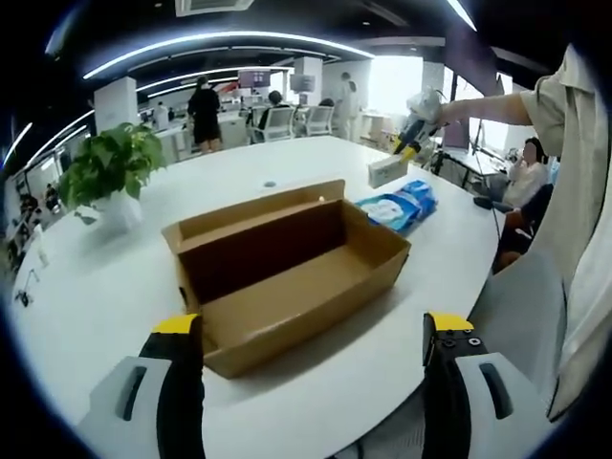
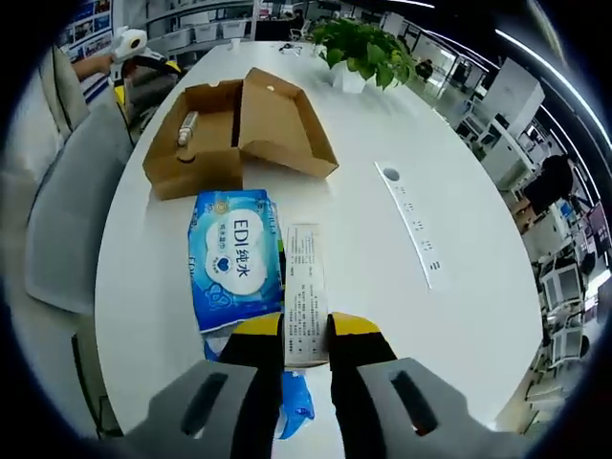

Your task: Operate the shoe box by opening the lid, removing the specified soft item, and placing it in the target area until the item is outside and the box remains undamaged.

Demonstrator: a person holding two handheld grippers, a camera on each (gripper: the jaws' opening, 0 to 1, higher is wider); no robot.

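My right gripper (image 2: 306,330) pinches a white slip (image 2: 306,292) (beside the wipes pack (image 2: 234,258)); my left gripper (image 1: 311,335) jaws spread before the open shoe box (image 1: 287,273).

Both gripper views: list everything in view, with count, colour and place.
Shoe box: one, brown cardboard, lid open, on the table's middle.
Small tube-like item: one, pale, inside the box; too small to identify.
Wipes pack: one, blue and white, flat on the table beside the box.
Small carton: one, white with print, held above the table next to the wipes pack.
Potted plant: one, green in a white pot, far side of the table.
Table: one, white, oval.
Power strip slot: one, grey, set into the table.
Office chairs: several, white, behind the table.
People: several, in the background.
Left gripper: jaws open, short of the box.
Right gripper: jaws shut on the small carton.
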